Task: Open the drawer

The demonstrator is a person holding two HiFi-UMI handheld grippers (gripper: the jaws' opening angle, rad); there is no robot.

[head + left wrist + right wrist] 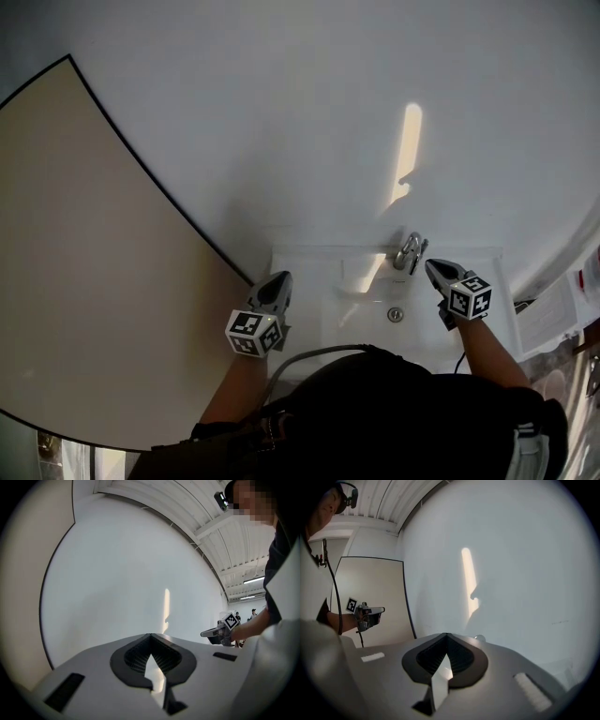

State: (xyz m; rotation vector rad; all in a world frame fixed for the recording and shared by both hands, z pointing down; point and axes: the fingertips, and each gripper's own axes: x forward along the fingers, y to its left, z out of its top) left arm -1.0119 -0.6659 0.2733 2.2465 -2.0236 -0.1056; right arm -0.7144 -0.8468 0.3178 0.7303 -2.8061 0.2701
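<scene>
Head view, looking steeply down: left gripper (pixel 279 279) and right gripper (pixel 433 267) both held out over a white sink (pixel 309 267) set against a white wall (pixel 309 112). Left gripper is over the sink's left rim, near the dark-edged beige panel (pixel 84 262) that fills the left side. Right gripper is over the right part of the basin, tip just beside the chrome faucet (pixel 409 251), not clearly touching it. The drain (pixel 396 314) lies below and between the two grippers. Left fingers (pixel 140 656) are clenched tip to tip with nothing between them, pointing at bare wall. Right fingers (pixel 457 653) are likewise clenched and empty, aimed at the wall with a bright light streak (pixel 468 581) on it. Each gripper view shows the other gripper off to the side, well apart. A grey cable (pixel 309 354) runs from the left gripper back to the person's dark clothing (pixel 375 412). Drawer: not visible in any view, so its place can't be told.
</scene>
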